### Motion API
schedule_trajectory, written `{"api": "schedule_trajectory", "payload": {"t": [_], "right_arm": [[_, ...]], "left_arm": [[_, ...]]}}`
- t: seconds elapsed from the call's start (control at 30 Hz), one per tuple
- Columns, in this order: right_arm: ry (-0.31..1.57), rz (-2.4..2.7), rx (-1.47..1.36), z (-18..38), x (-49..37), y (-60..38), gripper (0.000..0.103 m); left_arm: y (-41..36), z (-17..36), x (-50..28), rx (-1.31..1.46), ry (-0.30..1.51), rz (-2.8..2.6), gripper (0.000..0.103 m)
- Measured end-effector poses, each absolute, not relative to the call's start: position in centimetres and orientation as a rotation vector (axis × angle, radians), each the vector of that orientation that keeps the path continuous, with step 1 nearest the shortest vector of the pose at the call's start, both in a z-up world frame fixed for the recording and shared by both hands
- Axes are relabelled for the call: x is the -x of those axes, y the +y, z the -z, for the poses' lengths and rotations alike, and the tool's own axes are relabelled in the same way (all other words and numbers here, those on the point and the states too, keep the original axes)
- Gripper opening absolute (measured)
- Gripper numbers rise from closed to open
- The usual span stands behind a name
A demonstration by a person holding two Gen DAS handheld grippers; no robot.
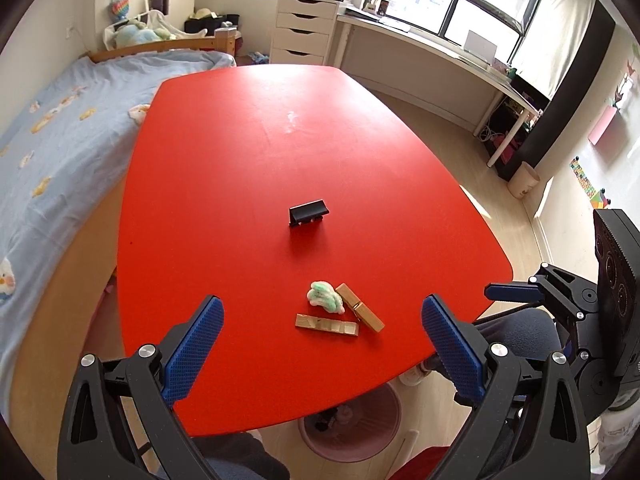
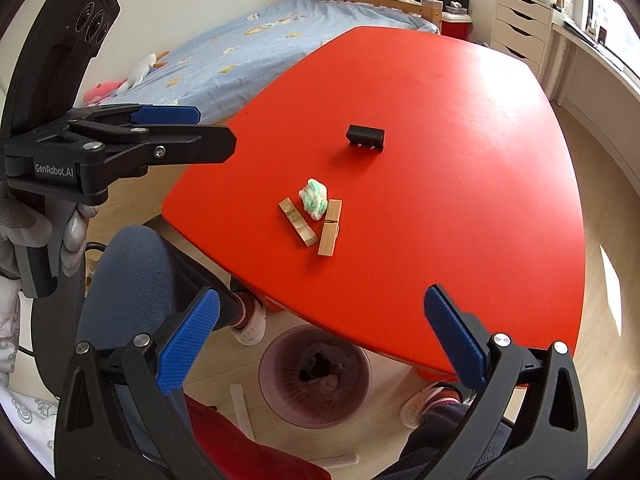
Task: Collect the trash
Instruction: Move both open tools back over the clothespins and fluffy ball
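Left hand-held gripper (image 1: 322, 338) is spread wide and empty, hovering over the near edge of the red surface (image 1: 280, 152), and my right hand-held gripper (image 2: 320, 330) is just as wide apart with nothing between its blue pads (image 2: 188, 342), hanging out past the edge of that surface. I'm taking the crumpled white-and-green wad (image 1: 326, 298) as my landmark: it lies on the surface near the edge closest to me. Touching it on its right side in the left wrist view is a wooden block (image 1: 359, 313) lying at a slant, and just in front of the wad, on the side nearer me, lies a second flat wooden piece (image 1: 326, 325), its end meeting the first block. Farther back from the wad, toward the middle of the surface and well apart from it, stands a small black clip-like object (image 1: 309, 212). Below the wad, down on the floor under the edge of the surface, I can see a pink ribbed trash bin (image 2: 316, 376) with some dark scraps inside. Left of the wad, in the right wrist view, a gloved hand (image 2: 24, 236) wraps the handle of the left unit, and a bed (image 2: 256, 40) with a pale blue cover runs behind the surface.
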State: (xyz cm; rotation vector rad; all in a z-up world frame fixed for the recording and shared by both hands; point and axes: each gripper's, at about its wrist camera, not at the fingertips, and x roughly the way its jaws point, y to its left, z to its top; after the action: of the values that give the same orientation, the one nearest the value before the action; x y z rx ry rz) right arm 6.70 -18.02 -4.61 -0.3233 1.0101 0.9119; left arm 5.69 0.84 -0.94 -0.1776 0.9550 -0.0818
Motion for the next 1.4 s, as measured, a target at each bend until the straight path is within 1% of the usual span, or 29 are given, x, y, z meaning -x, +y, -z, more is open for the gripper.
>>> {"api": "schedule_trajectory", "payload": {"t": [0.27,0.57,0.63,0.77,0.83,0.93,1.1,1.2,1.23,1.27,1.3,1.37,1.4], "right_arm": [[1.03,-0.919,0.321,5.9,-8.6,-15.9,0.1],[1.058,-0.922,0.332,7.8,-9.8,-14.2,0.099],[1.057,-0.924,0.331,7.9,-9.8,-14.1,0.09],[1.063,-0.924,0.327,8.3,-10.0,-14.1,0.084],[1.069,-0.92,0.328,8.6,-10.2,-14.2,0.075],[1.075,-0.917,0.329,8.8,-10.3,-14.3,0.066],[1.081,-0.923,0.334,9.0,-10.3,-14.3,0.056],[1.086,-0.929,0.338,9.2,-10.2,-14.4,0.053],[1.086,-0.931,0.338,9.2,-10.2,-14.4,0.051],[1.087,-0.933,0.338,9.3,-10.2,-14.4,0.051],[1.088,-0.936,0.339,9.3,-10.1,-14.4,0.05],[1.089,-0.943,0.344,9.2,-10.1,-14.2,0.048],[1.089,-0.946,0.347,9.2,-10.1,-14.1,0.045]], "left_arm": [[2.0,3.0,-11.7,0.236,1.037,0.035,0.095],[1.1,6.4,-16.8,0.291,1.142,-0.007,0.095],[1.1,7.4,-17.6,0.312,1.17,-0.023,0.095],[1.2,8.7,-18.8,0.36,1.204,-0.05,0.095],[1.1,9.0,-19.1,0.368,1.213,-0.063,0.095],[0.9,9.3,-19.5,0.365,1.222,-0.084,0.095],[0.5,9.5,-19.8,0.354,1.222,-0.114,0.095],[0.3,9.4,-19.9,0.344,1.219,-0.122,0.094],[0.5,9.6,-19.9,0.341,1.218,-0.122,0.092],[0.4,9.6,-20.0,0.337,1.222,-0.123,0.085],[0.4,9.7,-20.0,0.338,1.227,-0.123,0.082],[0.2,9.6,-20.2,0.325,1.226,-0.126,0.079],[0.1,9.5,-20.2,0.318,1.225,-0.127,0.075]]}}
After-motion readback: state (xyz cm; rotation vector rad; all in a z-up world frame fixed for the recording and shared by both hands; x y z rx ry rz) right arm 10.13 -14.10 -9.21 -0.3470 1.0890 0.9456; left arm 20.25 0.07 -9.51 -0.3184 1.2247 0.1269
